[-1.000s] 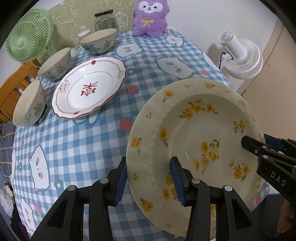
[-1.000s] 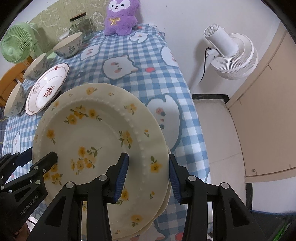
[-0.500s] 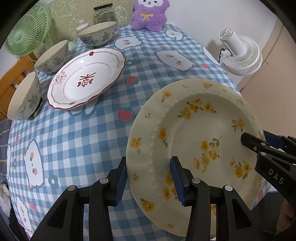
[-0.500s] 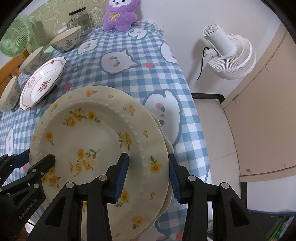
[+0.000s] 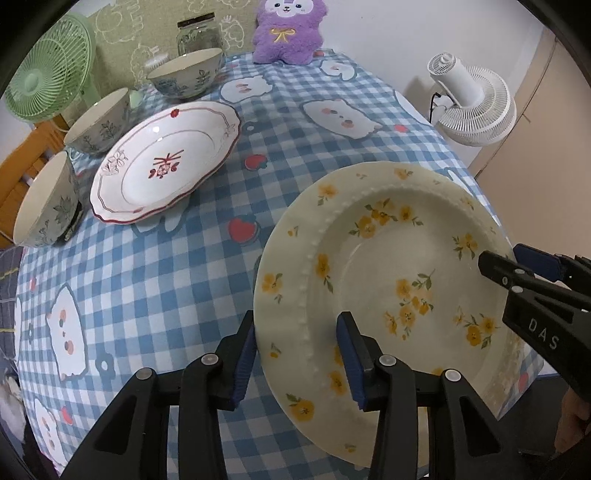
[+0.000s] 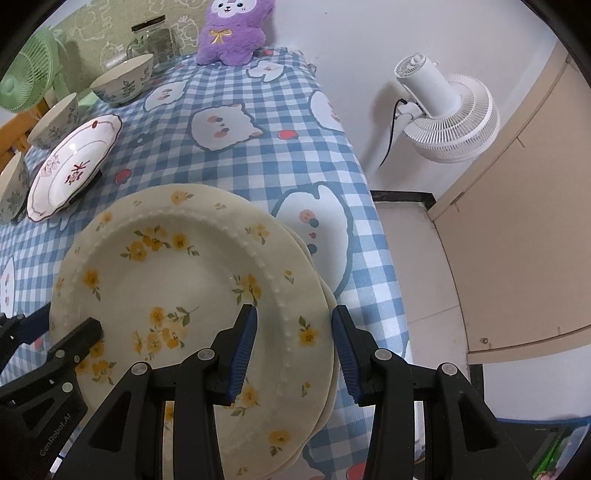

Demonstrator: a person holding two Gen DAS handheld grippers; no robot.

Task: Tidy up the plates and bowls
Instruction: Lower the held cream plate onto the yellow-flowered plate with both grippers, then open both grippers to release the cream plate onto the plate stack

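Note:
A cream plate with yellow flowers (image 5: pixel 388 258) (image 6: pixel 184 280) hangs tilted over the near right of the table. My left gripper (image 5: pixel 297 321) (image 6: pixel 66 321) grips its left rim, one finger outside and one on the plate's face, and its jaws are closing. My right gripper (image 6: pixel 294 312) (image 5: pixel 502 258) is shut on the opposite rim. Rims of matching cream plates (image 6: pixel 328 295) show just beneath it. A white plate with red trim (image 5: pixel 166 166) (image 6: pixel 74 162) lies at the far left. Beside it stand three leaf-patterned bowls (image 5: pixel 188 74) (image 5: pixel 99 122) (image 5: pixel 44 203).
A purple plush toy (image 5: pixel 288 29) and a glass jar (image 5: pixel 195 35) sit at the table's far end. A green fan (image 5: pixel 48 77) stands at the back left. A white fan (image 6: pixel 450 114) stands on the floor past the table's right edge (image 6: pixel 373 229).
The flowered plate keeps its place in both grips. The far tableware has shifted in both views, and more of the plate rims underneath shows in the right wrist view.

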